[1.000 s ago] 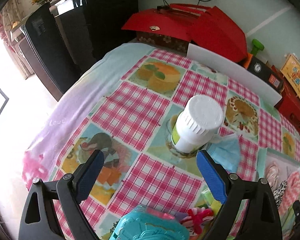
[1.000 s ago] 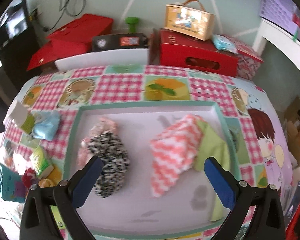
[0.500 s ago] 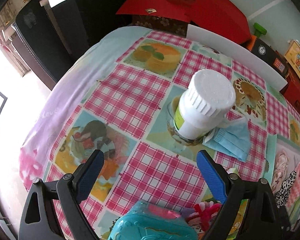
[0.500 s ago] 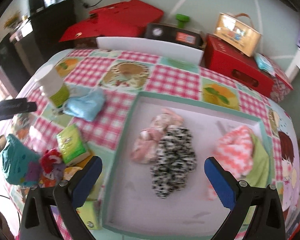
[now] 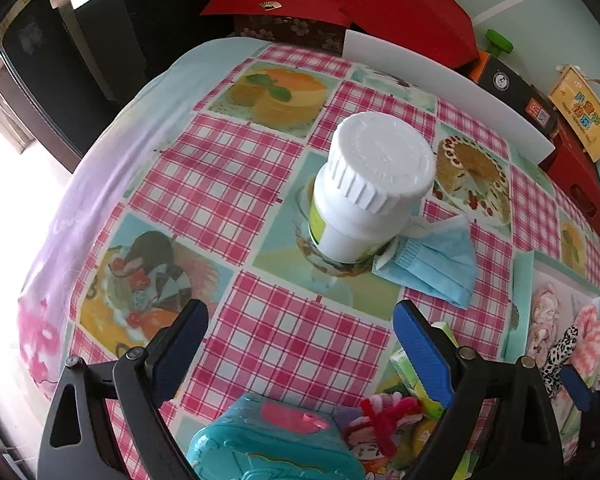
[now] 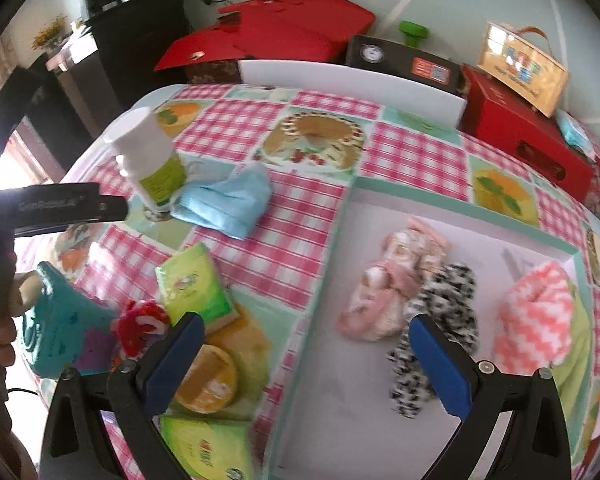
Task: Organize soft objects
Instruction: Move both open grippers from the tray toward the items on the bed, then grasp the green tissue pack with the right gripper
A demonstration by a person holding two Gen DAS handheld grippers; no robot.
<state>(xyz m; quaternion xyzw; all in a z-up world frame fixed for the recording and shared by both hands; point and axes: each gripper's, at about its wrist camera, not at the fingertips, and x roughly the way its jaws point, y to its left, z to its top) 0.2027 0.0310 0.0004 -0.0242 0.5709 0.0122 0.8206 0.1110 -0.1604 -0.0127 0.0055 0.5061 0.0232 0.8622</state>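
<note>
A blue face mask [image 5: 432, 264] [image 6: 224, 200] lies on the checked cloth, touching a white bottle [image 5: 370, 184] [image 6: 148, 160]. My left gripper [image 5: 300, 348] is open, low over the cloth in front of both. My right gripper [image 6: 304, 360] is open above the left rim of a white tray [image 6: 380, 420]. In the tray lie a pink cloth [image 6: 384, 292], a leopard-print cloth [image 6: 440, 328] and a pink zigzag cloth on a green one [image 6: 540, 320]. A red yarn tuft [image 6: 140, 324] [image 5: 384, 412] rests by a green tissue pack [image 6: 196, 284].
A teal toy case [image 5: 268, 440] [image 6: 56, 336] sits at the near table edge beside a hand [image 6: 0, 344]. A yellow round lid [image 6: 204, 376] and another green pack [image 6: 204, 448] lie near it. Red boxes [image 6: 520, 132] and a white board [image 6: 352, 84] line the far side.
The right gripper has swung left, from over the tray's middle to its left rim. The left gripper has moved forward toward the bottle and mask.
</note>
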